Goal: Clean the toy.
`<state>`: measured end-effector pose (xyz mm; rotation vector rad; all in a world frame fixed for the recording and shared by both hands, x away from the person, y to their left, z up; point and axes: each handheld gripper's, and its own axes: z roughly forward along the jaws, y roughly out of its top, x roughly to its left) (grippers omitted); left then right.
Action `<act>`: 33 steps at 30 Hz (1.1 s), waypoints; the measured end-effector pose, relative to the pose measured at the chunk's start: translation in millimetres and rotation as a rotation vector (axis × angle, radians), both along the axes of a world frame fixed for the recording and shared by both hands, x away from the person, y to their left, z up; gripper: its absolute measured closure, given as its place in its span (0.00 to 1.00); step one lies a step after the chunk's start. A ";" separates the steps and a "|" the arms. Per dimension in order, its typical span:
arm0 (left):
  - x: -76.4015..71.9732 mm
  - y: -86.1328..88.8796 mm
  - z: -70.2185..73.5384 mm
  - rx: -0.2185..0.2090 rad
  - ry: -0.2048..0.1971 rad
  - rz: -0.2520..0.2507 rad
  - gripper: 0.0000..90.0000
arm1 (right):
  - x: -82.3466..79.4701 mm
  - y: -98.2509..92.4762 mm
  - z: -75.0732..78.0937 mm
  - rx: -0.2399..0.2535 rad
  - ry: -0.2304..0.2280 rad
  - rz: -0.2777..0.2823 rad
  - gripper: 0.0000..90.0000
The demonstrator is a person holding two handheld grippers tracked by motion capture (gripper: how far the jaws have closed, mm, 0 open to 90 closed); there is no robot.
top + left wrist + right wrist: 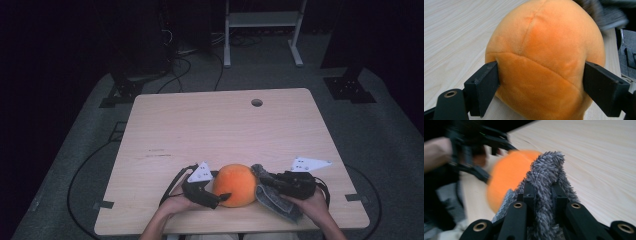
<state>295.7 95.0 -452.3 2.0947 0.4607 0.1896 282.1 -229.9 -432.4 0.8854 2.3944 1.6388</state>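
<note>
A round orange plush ball [234, 184] rests on the wooden table [215, 125] near its front edge. My left gripper [212, 196] grips it from the left; in the left gripper view both black jaws press into the sides of the orange plush ball [544, 62], denting it. A shaggy grey cloth [272, 197] lies against the ball's right side, and my right gripper [265, 180] is shut on a fold of it. In the right gripper view the grey cloth [547, 182] stands pinched between the jaws, with the orange ball [506, 177] and the left gripper [471, 157] blurred behind.
A round cable hole [257, 102] sits in the table's far side. A white metal frame [262, 30] and black cables lie on the floor beyond. A person's hands enter from the bottom edge. The table's front edge runs just below both grippers.
</note>
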 end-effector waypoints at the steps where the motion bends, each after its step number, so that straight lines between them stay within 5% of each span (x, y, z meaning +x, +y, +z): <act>1: 0.0 0.0 0.0 0.000 0.000 0.000 0.18 | 0.0 0.0 0.0 0.000 0.000 0.000 0.86; 7: -3.1 -6.1 1.0 -0.005 -0.022 -0.012 0.18 | 5.8 0.8 -11.6 -0.147 0.037 -0.110 0.86; 9: -5.0 -6.7 1.6 0.013 -0.036 -0.020 0.18 | 4.7 -1.6 -7.6 -0.092 0.033 -0.108 0.86; 12: -8.3 -9.1 3.1 0.015 -0.057 -0.043 0.18 | -0.6 4.0 4.3 0.030 -0.016 -0.029 0.86; 14: -8.6 -10.8 5.0 -0.002 -0.060 -0.041 0.16 | -2.6 11.8 5.1 -0.002 -0.026 0.016 0.86; 17: -3.4 -11.7 6.2 -0.028 -0.021 -0.001 0.08 | -3.4 14.0 -1.4 -0.067 -0.043 -0.005 0.86; 20: 4.9 -15.3 2.3 -0.037 0.094 0.033 0.03 | -0.9 8.6 -1.9 -0.062 -0.023 -0.016 0.86; 24: -7.4 -20.5 11.6 -0.010 -0.057 0.046 0.30 | -2.9 8.3 2.8 -0.088 -0.042 -0.047 0.86; 26: -13.6 -26.1 17.3 -0.005 -0.184 0.082 0.34 | -6.5 6.7 10.0 -0.075 -0.085 -0.083 0.86; 27: -13.6 -26.1 17.3 -0.005 -0.184 0.082 0.34 | -6.5 6.7 10.0 -0.075 -0.085 -0.083 0.86; 28: -18.3 -36.1 18.0 0.049 -0.278 0.091 0.34 | -9.9 8.1 19.1 -0.020 -0.125 -0.078 0.86; 31: -23.8 -42.9 15.4 0.081 -0.335 0.047 0.33 | -12.7 15.9 24.0 -0.009 -0.149 -0.054 0.86; 32: -29.3 -45.4 14.6 0.110 -0.377 0.019 0.32 | -13.3 25.1 20.4 -0.062 -0.166 -0.039 0.86; 33: -29.3 -45.4 14.6 0.110 -0.377 0.019 0.32 | -13.0 27.3 16.5 -0.082 -0.163 -0.035 0.86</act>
